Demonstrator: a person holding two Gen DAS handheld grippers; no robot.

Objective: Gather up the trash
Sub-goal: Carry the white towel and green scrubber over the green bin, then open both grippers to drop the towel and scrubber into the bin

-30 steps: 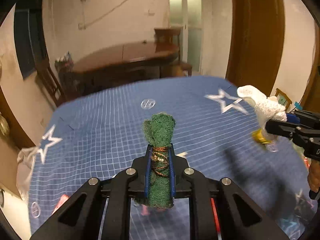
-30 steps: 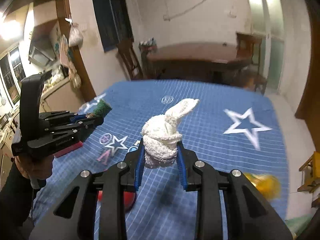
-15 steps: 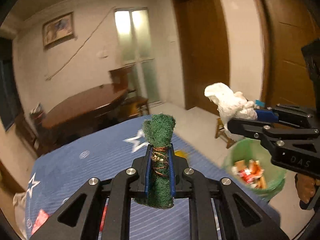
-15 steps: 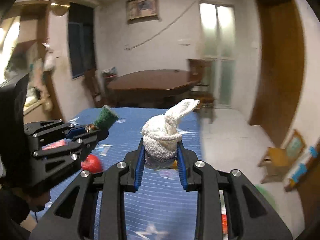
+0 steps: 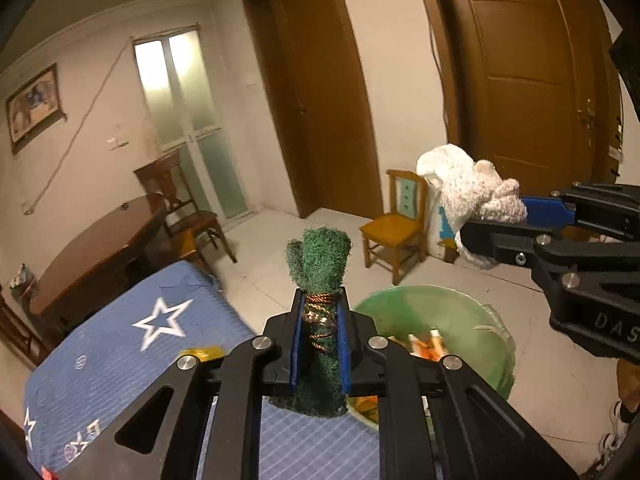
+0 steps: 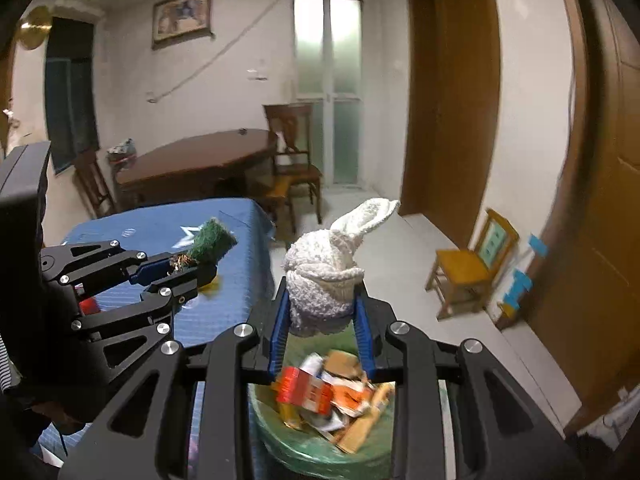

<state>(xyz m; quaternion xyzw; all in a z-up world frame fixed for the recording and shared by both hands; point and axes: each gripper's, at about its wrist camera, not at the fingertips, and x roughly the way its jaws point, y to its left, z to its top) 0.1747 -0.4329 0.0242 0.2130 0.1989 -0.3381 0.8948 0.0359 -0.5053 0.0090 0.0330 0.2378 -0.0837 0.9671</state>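
- Two grippers, both loaded.
- Left gripper [image 5: 320, 344] clamped tight on green scouring pad [image 5: 320, 264].
- Right gripper [image 6: 322, 320] pinching white rolled towel [image 6: 332, 276], above green trash bin [image 6: 320, 448].

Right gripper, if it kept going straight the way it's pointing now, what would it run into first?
Most likely the green trash bin. The right gripper, shut on the white towel roll, angles down with the bin's wrappers directly below and ahead of its fingers. Depth is hard to judge; it could instead pass over the far rim to the floor.

My scouring pad [image 5: 320, 256] is dark green, wound with copper wire. Rag [image 6: 328, 280] white. Bin [image 5: 460, 320] pale green; surface [image 5: 120, 344] blue-checked with white stars.
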